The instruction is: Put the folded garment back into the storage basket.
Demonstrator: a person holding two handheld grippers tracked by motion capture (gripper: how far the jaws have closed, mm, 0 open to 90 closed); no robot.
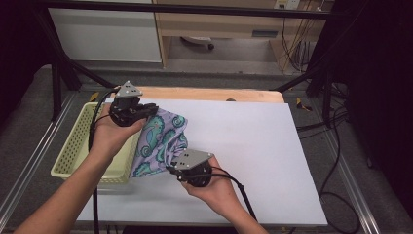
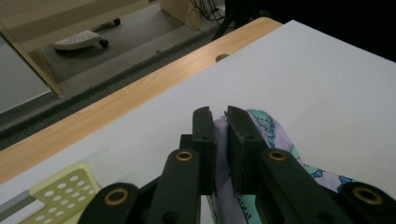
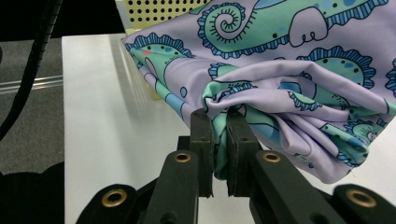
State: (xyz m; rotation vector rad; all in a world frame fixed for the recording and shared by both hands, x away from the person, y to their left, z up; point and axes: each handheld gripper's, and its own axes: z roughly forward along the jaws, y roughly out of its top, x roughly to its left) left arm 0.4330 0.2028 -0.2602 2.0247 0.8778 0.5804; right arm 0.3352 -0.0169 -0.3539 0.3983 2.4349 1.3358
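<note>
You are holding the lilac stretch cloth printed with teal seahorses up over the white table sheet, just beside the pale yellow perforated plastic basket. Your left gripper is clamping one edge on the far side from you; your right gripper is pinching a bunched fold nearer you, the cloth hanging stretched between them beside the basket's rim.

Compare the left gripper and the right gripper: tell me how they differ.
In the high view the left gripper grips the patterned cloth at its far top edge beside the yellow basket; the right gripper pinches a bunched fold at its near lower edge, over the white sheet. Both are shut on the cloth.
</note>
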